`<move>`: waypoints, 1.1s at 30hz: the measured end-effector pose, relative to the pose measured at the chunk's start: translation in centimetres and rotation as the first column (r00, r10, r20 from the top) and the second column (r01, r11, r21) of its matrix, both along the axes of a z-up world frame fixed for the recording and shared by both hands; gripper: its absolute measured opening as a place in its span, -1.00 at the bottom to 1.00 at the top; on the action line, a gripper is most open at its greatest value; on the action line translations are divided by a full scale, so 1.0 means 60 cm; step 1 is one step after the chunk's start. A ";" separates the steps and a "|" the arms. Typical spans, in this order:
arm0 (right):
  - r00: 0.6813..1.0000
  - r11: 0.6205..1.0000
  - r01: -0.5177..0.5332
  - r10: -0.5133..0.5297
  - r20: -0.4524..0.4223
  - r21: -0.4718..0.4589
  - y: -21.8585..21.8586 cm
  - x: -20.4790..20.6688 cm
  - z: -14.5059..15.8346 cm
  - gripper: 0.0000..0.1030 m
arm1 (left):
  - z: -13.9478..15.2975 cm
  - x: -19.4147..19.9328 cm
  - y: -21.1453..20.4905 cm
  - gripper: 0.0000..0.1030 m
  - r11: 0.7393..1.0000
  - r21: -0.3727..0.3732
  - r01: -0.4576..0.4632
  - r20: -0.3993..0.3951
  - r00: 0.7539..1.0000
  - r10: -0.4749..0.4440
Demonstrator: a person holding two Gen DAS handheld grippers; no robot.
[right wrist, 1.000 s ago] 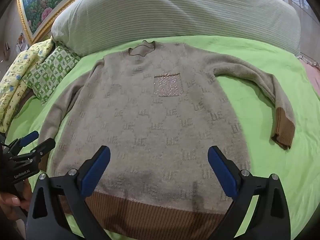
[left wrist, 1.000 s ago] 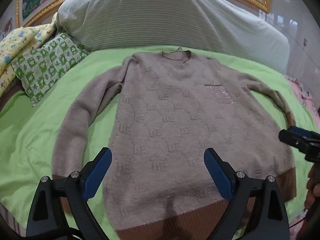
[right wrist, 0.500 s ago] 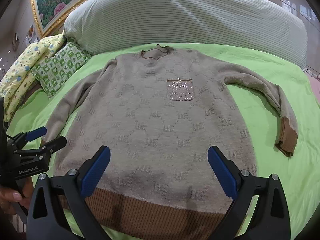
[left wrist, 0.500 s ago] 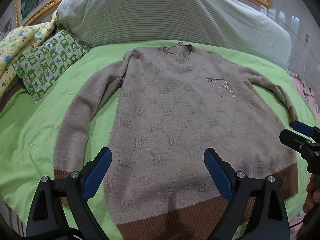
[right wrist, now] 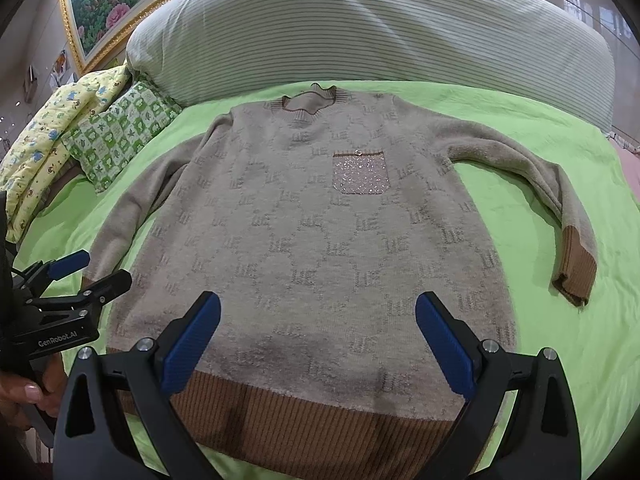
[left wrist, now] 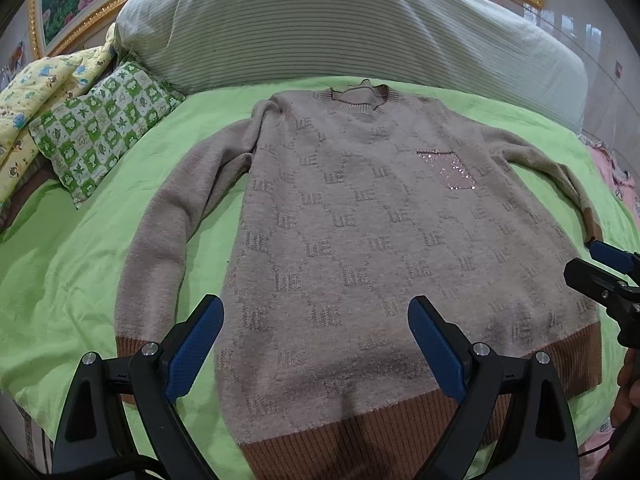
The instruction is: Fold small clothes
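A beige knit sweater (left wrist: 360, 240) with brown ribbed hem and cuffs and a sparkly chest pocket (right wrist: 360, 176) lies flat, front up, on the green sheet; it also shows in the right wrist view (right wrist: 312, 248). Both sleeves are spread out to the sides. My left gripper (left wrist: 316, 336) is open and empty, hovering above the hem's left part. My right gripper (right wrist: 318, 332) is open and empty above the hem's right part. Each gripper shows at the edge of the other's view: the right one (left wrist: 600, 272) and the left one (right wrist: 76, 276).
A large striped pillow (left wrist: 340, 24) lies behind the collar. A green checked cushion (left wrist: 100, 128) and a yellow printed quilt (left wrist: 36, 96) sit at the back left. The green sheet (left wrist: 60, 272) covers the bed. A gold-framed painting (right wrist: 104, 4) hangs behind.
Both grippers have drawn back and risen a little, so more of the sweater and its hem shows. The sweater has not moved. Both jaws stay open.
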State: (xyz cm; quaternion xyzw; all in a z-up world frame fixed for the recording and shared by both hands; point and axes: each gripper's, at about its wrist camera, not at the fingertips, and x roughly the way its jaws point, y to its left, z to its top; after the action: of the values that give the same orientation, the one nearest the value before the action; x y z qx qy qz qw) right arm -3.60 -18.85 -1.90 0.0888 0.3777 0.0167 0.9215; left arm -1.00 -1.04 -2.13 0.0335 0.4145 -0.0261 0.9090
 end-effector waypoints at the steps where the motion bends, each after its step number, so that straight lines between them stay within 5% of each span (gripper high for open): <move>1: 1.000 1.000 0.000 0.000 0.000 0.002 -0.001 0.000 0.000 0.90 | 0.001 0.000 0.001 0.83 1.000 0.003 -0.003 0.002 1.000 0.003; 33: 1.000 1.000 -0.010 0.010 0.002 0.015 0.002 0.003 0.005 0.90 | -0.006 0.014 0.001 0.83 0.999 0.029 -0.019 -0.013 1.000 0.020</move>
State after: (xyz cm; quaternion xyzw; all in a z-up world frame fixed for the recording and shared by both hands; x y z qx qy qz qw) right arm -3.41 -18.72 -1.57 0.0936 0.3771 0.0244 0.9211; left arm -0.15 -0.96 -2.49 0.0421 0.4210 -0.0116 0.9060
